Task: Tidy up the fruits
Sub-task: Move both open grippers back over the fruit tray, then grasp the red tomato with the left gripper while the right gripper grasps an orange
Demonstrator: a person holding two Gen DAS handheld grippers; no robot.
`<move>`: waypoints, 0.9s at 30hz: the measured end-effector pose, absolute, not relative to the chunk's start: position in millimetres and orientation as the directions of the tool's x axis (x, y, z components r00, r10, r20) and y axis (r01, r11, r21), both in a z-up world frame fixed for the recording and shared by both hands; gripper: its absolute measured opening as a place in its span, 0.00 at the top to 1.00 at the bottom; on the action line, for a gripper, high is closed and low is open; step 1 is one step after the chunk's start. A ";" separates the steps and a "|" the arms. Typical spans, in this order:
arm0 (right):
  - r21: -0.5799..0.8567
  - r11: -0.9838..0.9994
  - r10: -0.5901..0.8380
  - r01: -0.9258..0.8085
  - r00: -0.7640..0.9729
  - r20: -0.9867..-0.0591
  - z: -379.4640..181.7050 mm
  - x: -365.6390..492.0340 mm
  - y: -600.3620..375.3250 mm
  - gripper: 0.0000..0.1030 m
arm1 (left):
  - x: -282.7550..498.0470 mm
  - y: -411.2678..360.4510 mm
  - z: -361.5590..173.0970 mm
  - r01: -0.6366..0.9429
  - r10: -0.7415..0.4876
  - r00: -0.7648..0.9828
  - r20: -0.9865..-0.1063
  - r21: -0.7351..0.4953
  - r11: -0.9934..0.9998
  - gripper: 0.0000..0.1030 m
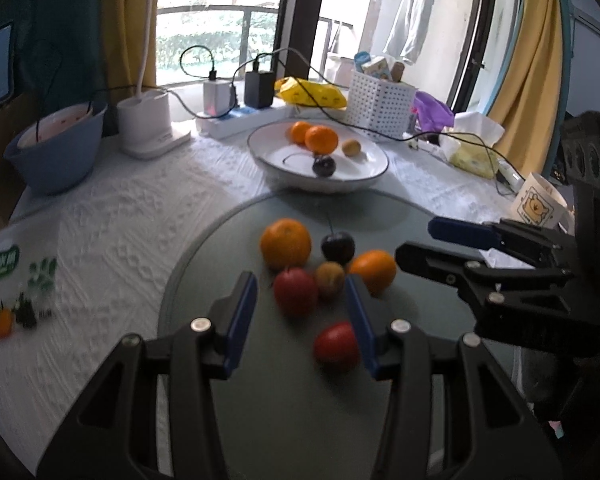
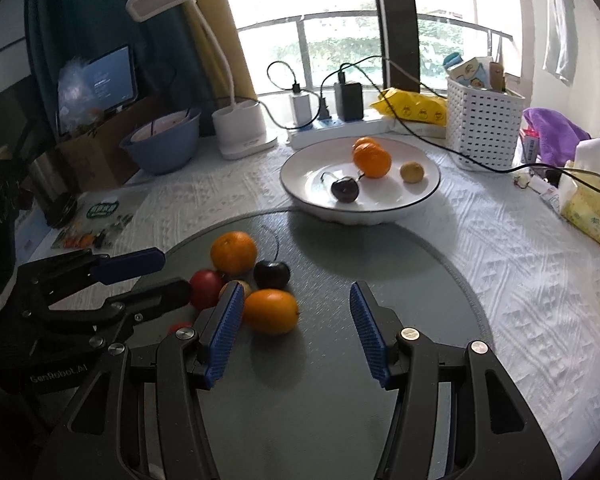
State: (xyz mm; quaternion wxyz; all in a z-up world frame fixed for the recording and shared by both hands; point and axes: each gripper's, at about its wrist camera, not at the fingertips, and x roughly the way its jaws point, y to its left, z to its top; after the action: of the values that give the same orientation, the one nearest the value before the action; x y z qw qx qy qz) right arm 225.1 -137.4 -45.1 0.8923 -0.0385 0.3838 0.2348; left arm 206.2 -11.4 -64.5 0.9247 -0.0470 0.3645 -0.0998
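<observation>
Both grippers agape over fruit.

Ahead of my right claw the grey mat lies bare up to the white bowl. The fruit cluster and my left claw crowd its left side. Black cables cross the tabletop behind the bowl.

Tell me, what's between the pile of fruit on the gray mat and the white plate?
Nothing. In the right wrist view, only bare gray mat separates the fruit pile from the white plate, apart from the dark cherry's thin stem.
</observation>
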 end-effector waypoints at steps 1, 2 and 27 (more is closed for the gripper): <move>0.112 0.886 0.390 -0.451 0.591 -0.706 -46.5 225.0 -135.7 0.44 | 204.4 -10.2 -65.9 0.146 -0.217 0.713 -0.667 -0.161 0.976 0.54; 0.112 0.884 0.390 -0.453 0.586 -0.710 -48.2 225.3 -133.9 0.44 | 203.1 -8.8 -67.0 0.142 -0.214 0.712 -0.669 -0.161 0.977 0.54; 0.150 0.863 0.434 -0.482 0.556 -0.709 -61.6 226.5 -134.3 0.72 | 203.6 -17.7 -73.9 0.137 -0.201 0.693 -0.693 -0.147 0.980 0.54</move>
State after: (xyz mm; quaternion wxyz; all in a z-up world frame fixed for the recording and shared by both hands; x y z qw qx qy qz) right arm 226.5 -134.3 -61.6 0.8815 -0.0309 0.3930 0.2598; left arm 203.6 -17.7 -73.9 0.9190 -0.0420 0.3810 -0.0920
